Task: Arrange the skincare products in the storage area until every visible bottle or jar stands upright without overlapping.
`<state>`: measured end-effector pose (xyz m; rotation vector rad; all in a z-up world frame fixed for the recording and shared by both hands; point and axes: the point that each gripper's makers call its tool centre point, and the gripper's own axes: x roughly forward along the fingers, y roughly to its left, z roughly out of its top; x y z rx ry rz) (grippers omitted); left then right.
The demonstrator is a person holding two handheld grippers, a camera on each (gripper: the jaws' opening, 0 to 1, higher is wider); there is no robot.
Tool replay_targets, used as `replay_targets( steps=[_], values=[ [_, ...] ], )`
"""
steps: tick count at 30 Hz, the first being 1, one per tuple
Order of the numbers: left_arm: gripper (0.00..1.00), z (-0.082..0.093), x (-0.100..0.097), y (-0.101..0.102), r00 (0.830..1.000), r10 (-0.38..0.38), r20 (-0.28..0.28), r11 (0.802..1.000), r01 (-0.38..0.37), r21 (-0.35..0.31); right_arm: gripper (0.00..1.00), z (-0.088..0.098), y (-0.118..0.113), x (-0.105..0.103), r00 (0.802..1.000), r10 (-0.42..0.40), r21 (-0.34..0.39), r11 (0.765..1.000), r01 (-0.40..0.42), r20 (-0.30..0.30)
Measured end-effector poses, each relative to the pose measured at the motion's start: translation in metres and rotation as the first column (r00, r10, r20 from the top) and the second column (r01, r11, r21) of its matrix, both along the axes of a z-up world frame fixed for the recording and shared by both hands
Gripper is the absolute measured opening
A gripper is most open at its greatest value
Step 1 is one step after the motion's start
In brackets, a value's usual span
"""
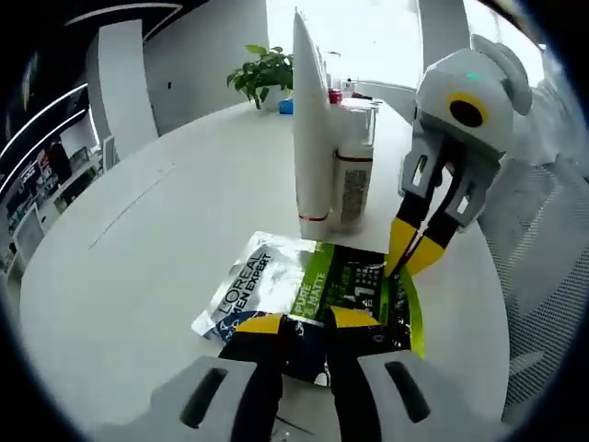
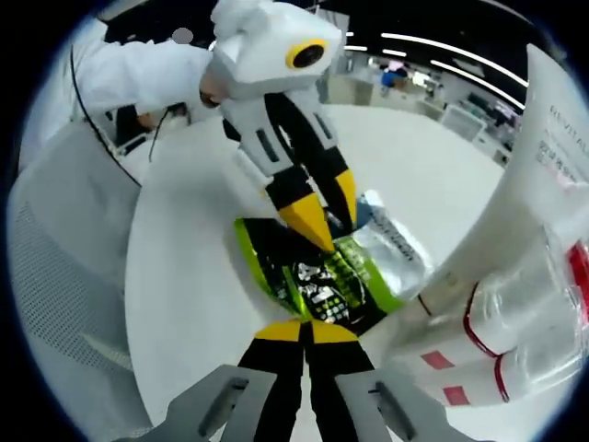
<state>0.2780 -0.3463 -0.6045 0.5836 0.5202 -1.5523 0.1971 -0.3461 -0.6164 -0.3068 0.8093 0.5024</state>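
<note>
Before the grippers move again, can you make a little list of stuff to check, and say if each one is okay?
1. Left gripper has the sachet: ok, its yellow tips are closed on the near edge of the green and black sachet.
2. Right gripper has it too: ok, its tips pinch the opposite edge of the same sachet.
3. Sachet flat on the table: cannot tell, it looks crumpled and partly lifted.
4. Silver sachet free of the green one: not ok, they overlap.
5. White tube upright: ok, standing on its cap.
6. Clear bottle upright: ok, beside the tube.
</note>
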Motion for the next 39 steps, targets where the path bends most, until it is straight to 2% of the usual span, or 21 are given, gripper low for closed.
replay_targets(
  steps=[3,7,8,14,18,24,39],
  values=[
    [0.2,0.0,-0.001,-0.008,1.0,0.001,-0.021,1.0,-0.001,-0.019,0.0,0.0,0.0,0.0,1.0,0.001,0.001,1.0,-0.001,-0.001],
    [0.2,0.0,-0.001,-0.016,1.0,-0.015,0.001,0.999,0.015,-0.029,0.0,0.0,-0.001,0.0,1.0,-0.002,0.003,1.0,0.002,-0.005],
    [0.19,0.0,-0.001,-0.016,0.999,-0.039,0.037,0.999,0.04,-0.022,0.0,0.0,-0.001,0.0,1.0,-0.002,0.004,1.0,0.002,-0.005],
    [0.16,-0.001,-0.006,-0.015,0.985,-0.126,0.114,0.992,0.127,0.0,0.0,0.0,-0.001,0.0,1.0,0.0,0.003,1.0,0.0,-0.003],
    [0.09,-0.003,-0.012,-0.014,0.979,-0.166,0.118,0.986,0.166,0.01,0.0,0.0,-0.002,0.0,1.0,-0.003,-0.002,1.0,0.003,-0.004],
    [0.09,-0.003,-0.011,-0.015,0.978,-0.171,0.123,0.985,0.172,0.007,0.0,0.001,-0.003,-0.003,1.0,-0.01,-0.004,1.0,0.01,-0.018],
    [0.08,-0.006,-0.011,-0.013,0.983,-0.166,0.076,0.986,0.167,-0.006,0.01,-0.001,-0.009,-0.024,0.997,-0.048,0.004,0.999,0.048,-0.064]
  ],
)
